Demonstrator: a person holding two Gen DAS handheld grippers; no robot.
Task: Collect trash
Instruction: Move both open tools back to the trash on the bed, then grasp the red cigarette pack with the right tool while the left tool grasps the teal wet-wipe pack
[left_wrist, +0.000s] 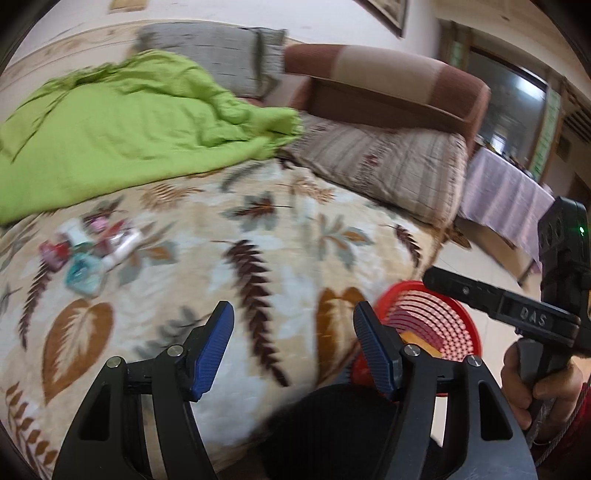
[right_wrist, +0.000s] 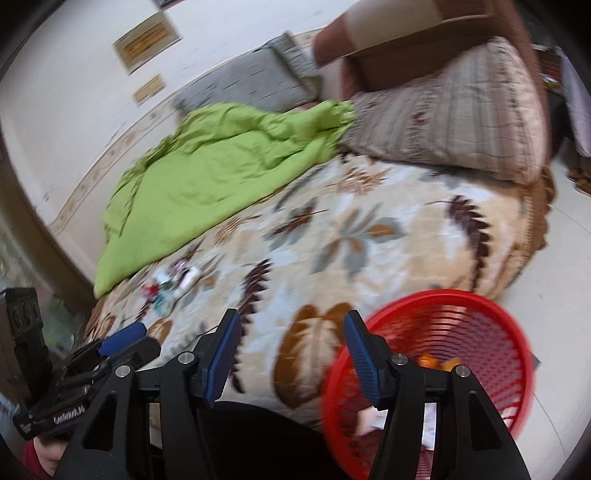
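Observation:
A small pile of wrappers and packets (left_wrist: 88, 251), pink, teal and white, lies on the leaf-patterned blanket (left_wrist: 258, 236) at the left, well beyond my left gripper (left_wrist: 293, 310). That gripper is open with nothing between its blue pads. A red mesh basket (left_wrist: 443, 317) stands on the floor against the bed edge at the right. In the right wrist view the same pile (right_wrist: 173, 280) lies far ahead to the left. My right gripper (right_wrist: 291, 315) is open and empty over the blanket edge. The red basket (right_wrist: 480, 325) beside it holds orange and white scraps.
A crumpled green quilt (left_wrist: 122, 125) covers the far left of the bed. Striped pillows (left_wrist: 388, 166) and a brown cushioned end piece (left_wrist: 388, 77) sit at the back right. A lilac-clothed table (left_wrist: 506, 199) stands past the bed. Pale tiled floor (right_wrist: 554, 266) surrounds the basket.

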